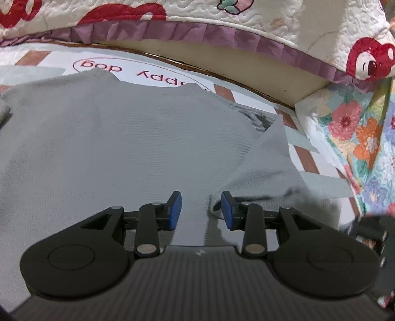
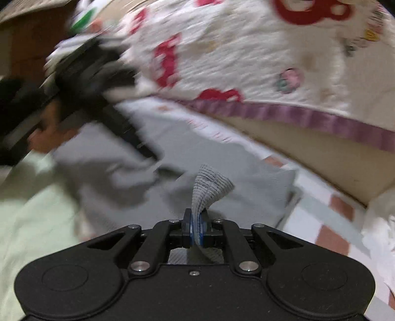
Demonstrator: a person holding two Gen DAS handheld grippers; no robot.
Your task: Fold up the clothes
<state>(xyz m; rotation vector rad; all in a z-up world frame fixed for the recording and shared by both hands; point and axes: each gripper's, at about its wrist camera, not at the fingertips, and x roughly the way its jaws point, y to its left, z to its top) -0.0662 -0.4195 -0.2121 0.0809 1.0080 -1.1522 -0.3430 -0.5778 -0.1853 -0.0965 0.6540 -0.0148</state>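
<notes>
Grey garment [image 1: 128, 138] lies spread on the checked mat [image 1: 249, 97], beside the quilt [image 1: 246, 17] edge. Left gripper [image 1: 201, 210] low over the near hem, jaws apart, gripping nothing. Right gripper [image 2: 195, 228] clamped on a ribbed cuff [image 2: 209, 182], lifted above the garment; view blurred.

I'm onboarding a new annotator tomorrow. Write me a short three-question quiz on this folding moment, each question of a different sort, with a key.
1. True or false: the left claw is shut on the grey garment.
2. Multiple choice: the right claw grips A) the ribbed grey cuff; B) the purple ruffle; C) nothing.
3. Fill in: the red words on the checked sheet past the garment end in "____".

Key: 1 false, its jaws stand open over the cloth. 2 A. 3 dog.
</notes>
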